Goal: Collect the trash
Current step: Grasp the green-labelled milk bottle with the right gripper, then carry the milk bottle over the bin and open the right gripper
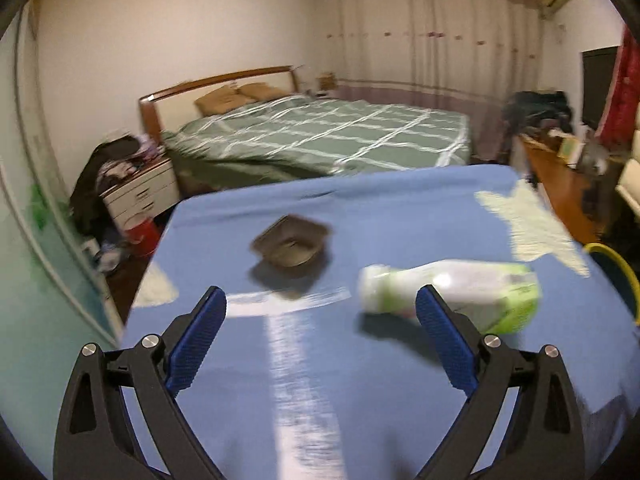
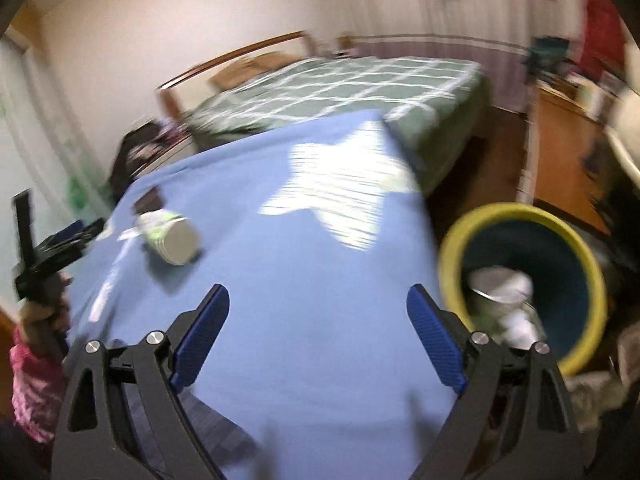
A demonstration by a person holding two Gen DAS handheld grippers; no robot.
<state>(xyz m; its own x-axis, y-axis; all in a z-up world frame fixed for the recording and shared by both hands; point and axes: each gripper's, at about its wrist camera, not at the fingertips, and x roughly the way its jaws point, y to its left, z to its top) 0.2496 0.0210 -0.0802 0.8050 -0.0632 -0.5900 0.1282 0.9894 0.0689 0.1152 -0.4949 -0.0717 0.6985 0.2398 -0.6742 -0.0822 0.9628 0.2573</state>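
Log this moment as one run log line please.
left claw: open, empty | right claw: open, empty | bottle: lying on table | tray: on table | bin: holds trash

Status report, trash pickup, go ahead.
Left gripper open, empty. Right gripper open, empty. Bottle lying beside brown tray. Bin off table edge.

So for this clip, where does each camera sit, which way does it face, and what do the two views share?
Left wrist: on the left gripper, looking forward over the blue cloth at a dark tray and a lying bottle; own open fingers show.
Right wrist: on the right gripper, looking over the cloth's right edge toward the yellow-rimmed bin; own open fingers show, plus the person's hand holding the other gripper.
Shared: cloth, bottle, bin, green bed.
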